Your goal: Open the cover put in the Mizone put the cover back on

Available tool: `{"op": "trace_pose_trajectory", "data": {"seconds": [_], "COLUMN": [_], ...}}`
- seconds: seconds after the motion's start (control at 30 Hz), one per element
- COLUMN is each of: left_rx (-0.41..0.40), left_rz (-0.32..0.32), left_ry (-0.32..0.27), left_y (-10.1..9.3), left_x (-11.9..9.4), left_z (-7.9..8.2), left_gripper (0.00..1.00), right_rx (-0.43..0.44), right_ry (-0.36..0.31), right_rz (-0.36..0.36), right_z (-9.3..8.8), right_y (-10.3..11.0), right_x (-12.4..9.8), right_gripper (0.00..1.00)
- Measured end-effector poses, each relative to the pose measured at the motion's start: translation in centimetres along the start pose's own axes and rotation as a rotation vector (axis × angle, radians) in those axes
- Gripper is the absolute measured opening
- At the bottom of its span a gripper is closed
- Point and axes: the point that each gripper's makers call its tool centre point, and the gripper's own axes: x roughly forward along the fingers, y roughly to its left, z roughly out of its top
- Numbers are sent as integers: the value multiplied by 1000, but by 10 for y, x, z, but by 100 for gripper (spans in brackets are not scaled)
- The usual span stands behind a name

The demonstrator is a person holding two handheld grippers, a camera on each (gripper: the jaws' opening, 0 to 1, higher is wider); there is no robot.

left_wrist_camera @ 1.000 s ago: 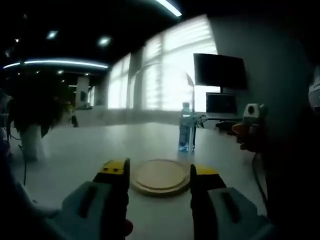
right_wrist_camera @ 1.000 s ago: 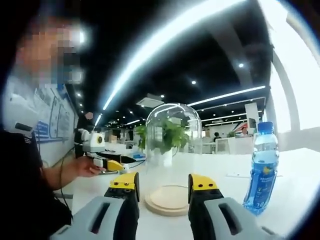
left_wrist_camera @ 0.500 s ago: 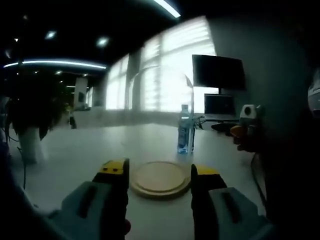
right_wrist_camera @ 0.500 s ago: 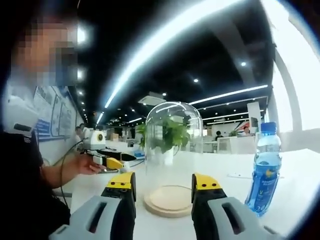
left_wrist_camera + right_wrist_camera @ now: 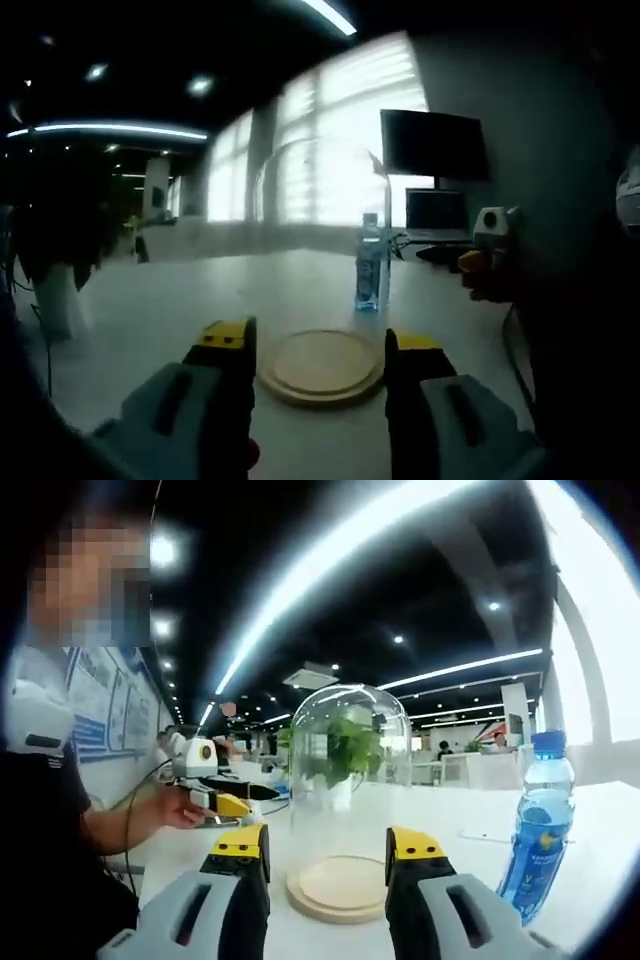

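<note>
A clear glass dome cover [image 5: 345,780] stands on a round wooden base [image 5: 338,887] on the white table. In the left gripper view the same dome [image 5: 318,240] rises faintly over the wooden base [image 5: 320,365]. A blue Mizone bottle [image 5: 542,826] stands upright to the right of the dome; the bottle [image 5: 370,274] sits just behind the dome in the left gripper view. My left gripper [image 5: 320,345] is open, its jaws on either side of the base and short of it. My right gripper [image 5: 330,848] is open too, jaws framing the dome without touching. The left gripper [image 5: 215,802] shows at the left, held by a hand.
A potted green plant [image 5: 335,752] stands behind the dome, and a plant [image 5: 55,250] shows dark at the left. A monitor [image 5: 433,143] and a laptop [image 5: 432,210] sit at the table's far end. The person's body [image 5: 50,820] is close on the left.
Both views have drifted slightly; the bottle sits a little further right in the right gripper view. Dome, base and bottle have not moved. Both grippers stay open.
</note>
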Motion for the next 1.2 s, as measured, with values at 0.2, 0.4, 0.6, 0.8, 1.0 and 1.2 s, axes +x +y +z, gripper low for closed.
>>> {"op": "trace_pose_trajectory", "data": {"seconds": [0.2,0.4,0.6,0.8,1.0,1.2], "left_rx": [5,11,20,3,-15,-14], "left_rz": [0,-7,-52,-68,-75,-71], "left_ry": [8,-8,-17,-23,-39,-32], "left_y": [4,9,4,5,9,12], "left_x": [1,8,16,20,23,27], "left_z": [3,17,24,27,35,37], "left_gripper": [45,46,46,46,47,47], "right_rx": [-18,-19,-3,17,25,33], "right_ry": [18,12,-1,-13,-13,5], "right_rz": [9,19,36,55,72,88], "right_z": [1,5,12,20,22,16], "right_y": [-2,-2,-5,-10,-11,-14], "right_x": [6,14,20,26,32,39], "right_gripper": [44,45,47,49,50,51]}}
